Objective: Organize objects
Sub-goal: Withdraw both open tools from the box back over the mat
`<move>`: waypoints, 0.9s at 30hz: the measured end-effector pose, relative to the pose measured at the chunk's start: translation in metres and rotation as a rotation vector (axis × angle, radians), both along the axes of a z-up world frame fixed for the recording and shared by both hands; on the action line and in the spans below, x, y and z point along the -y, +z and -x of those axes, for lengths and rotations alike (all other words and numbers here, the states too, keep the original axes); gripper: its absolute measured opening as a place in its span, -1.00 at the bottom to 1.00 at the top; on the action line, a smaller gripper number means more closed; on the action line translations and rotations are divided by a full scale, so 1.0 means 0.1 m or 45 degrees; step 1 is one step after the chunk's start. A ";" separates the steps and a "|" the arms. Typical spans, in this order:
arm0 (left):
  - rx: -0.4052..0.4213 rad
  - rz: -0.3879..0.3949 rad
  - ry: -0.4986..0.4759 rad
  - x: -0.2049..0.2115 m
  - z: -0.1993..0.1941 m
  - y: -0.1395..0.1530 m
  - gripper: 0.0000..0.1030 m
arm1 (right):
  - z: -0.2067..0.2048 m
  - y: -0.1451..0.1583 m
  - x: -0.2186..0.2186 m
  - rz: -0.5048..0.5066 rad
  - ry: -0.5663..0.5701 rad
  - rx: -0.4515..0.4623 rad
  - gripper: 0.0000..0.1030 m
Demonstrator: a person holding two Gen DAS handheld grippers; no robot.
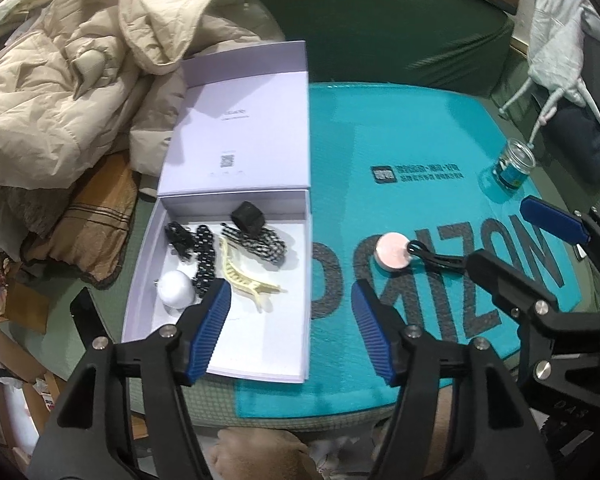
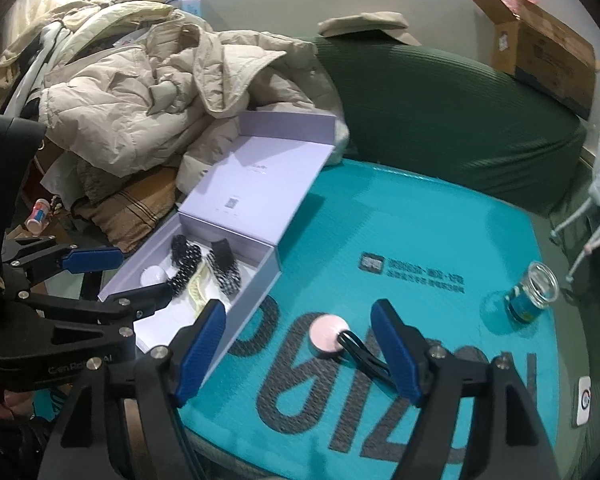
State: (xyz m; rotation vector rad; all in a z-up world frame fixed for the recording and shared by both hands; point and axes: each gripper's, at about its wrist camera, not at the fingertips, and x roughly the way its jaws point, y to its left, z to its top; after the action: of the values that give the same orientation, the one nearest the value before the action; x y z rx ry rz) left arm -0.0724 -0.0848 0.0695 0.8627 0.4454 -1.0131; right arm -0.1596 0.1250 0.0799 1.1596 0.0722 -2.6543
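Observation:
An open lavender box [image 1: 236,364] lies at the left edge of a teal mat [image 1: 400,128]. Inside it are black hair ties [image 1: 204,256], a cream hair claw [image 1: 240,280], a white ball [image 1: 176,290] and a black cube [image 1: 248,218]. On the mat lies a pink disc [image 1: 392,250] with a black loop. My left gripper [image 1: 292,328] hangs open over the box's right wall, empty. My right gripper [image 2: 300,340] is open, with the pink disc [image 2: 328,336] on the mat between its fingers and untouched. Each gripper shows in the other's view: right gripper [image 1: 500,232], left gripper [image 2: 144,274].
A glass jar [image 1: 514,166] stands at the mat's far right. A cream puffy jacket [image 1: 80,80] is heaped left of the box's raised lid [image 1: 244,120]. A green cushion [image 1: 380,28] lies behind, with a cardboard carton [image 2: 540,48] and a grey garment [image 1: 560,40] beyond.

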 end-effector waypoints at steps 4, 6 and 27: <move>-0.012 -0.021 -0.032 0.04 0.13 -0.12 0.19 | -0.07 -0.05 -0.16 -0.002 -0.026 0.012 0.48; -0.021 -0.026 -0.042 0.05 0.19 -0.18 0.19 | -0.09 -0.08 -0.21 -0.007 -0.035 0.020 0.48; -0.125 -0.169 -0.086 0.37 0.44 -0.92 0.19 | -0.27 -0.58 -0.79 -0.027 -0.138 0.144 0.48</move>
State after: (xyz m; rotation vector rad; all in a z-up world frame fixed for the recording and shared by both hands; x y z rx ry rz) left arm -0.1161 -0.1215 -0.0224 0.9546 0.5749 -1.1001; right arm -0.1326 0.2038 0.0214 1.3544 0.0176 -2.6802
